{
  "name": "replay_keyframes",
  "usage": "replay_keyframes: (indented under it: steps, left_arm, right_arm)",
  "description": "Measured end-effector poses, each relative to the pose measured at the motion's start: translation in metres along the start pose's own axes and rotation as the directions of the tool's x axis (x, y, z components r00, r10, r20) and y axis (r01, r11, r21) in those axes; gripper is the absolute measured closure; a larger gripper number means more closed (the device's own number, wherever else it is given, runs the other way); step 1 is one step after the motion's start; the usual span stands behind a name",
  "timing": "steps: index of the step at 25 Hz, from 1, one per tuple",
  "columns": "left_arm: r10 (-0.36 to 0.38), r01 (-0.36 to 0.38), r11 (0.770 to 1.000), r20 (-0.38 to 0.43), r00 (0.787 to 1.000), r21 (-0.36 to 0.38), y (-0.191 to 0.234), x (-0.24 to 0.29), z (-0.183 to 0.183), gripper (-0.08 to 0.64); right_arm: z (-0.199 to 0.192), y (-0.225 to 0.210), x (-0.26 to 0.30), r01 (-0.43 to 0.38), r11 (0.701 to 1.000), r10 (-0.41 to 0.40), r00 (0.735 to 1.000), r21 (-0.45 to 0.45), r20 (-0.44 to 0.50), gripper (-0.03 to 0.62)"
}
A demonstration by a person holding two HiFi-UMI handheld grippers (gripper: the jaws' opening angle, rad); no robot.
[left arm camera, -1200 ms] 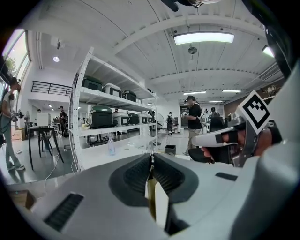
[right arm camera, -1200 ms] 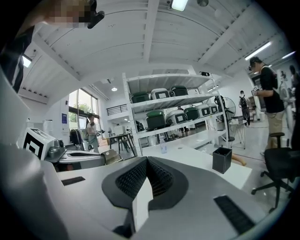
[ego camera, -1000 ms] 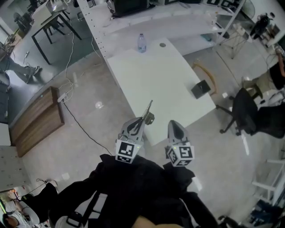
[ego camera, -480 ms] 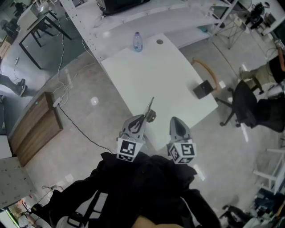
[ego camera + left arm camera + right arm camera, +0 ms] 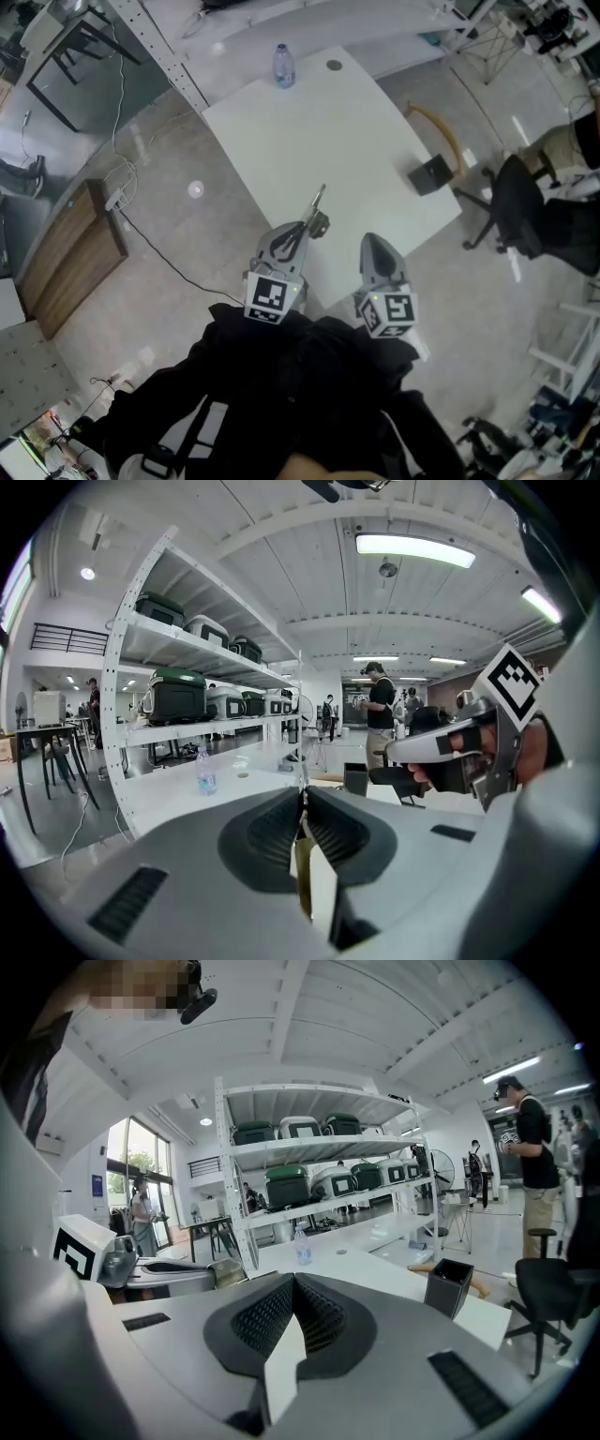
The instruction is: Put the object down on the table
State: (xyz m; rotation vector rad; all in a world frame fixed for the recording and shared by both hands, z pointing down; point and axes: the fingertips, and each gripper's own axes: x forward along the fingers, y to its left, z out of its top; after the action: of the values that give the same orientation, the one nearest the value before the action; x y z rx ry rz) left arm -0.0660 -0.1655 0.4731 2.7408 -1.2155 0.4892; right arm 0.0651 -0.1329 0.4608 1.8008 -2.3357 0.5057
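The left claw (image 5: 300, 231) is clamped tight on the object (image 5: 317, 204), a thin metal piece that pokes out past its tips, over the near edge of the white bench (image 5: 356, 122); in the left gripper view the jaws pinch a narrow brassy strip of it (image 5: 302, 860). The right claw (image 5: 369, 241) is beside it, jaws together with nothing between them. A bottle (image 5: 281, 66) stands at the bench's far edge and a black box (image 5: 430, 174) at its right edge.
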Motion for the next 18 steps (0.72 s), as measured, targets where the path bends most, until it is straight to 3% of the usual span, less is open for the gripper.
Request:
replay_keyframes:
  steps: [8, 18]
  left_arm:
    - [0.036, -0.036, 0.999, -0.029, 0.999, 0.007, 0.002, 0.036, -0.003, 0.534]
    - [0.039, -0.032, 0.994, -0.069, 0.997, 0.101, -0.003, 0.084, -0.009, 0.534]
  right_arm:
    - [-0.007, -0.025, 0.008, -0.037, 0.998, 0.038, 0.999, 0.048, -0.007, 0.591]
    - [-0.036, -0.049, 0.018, -0.072, 0.993, 0.077, 0.995, 0.090, -0.058, 0.591]
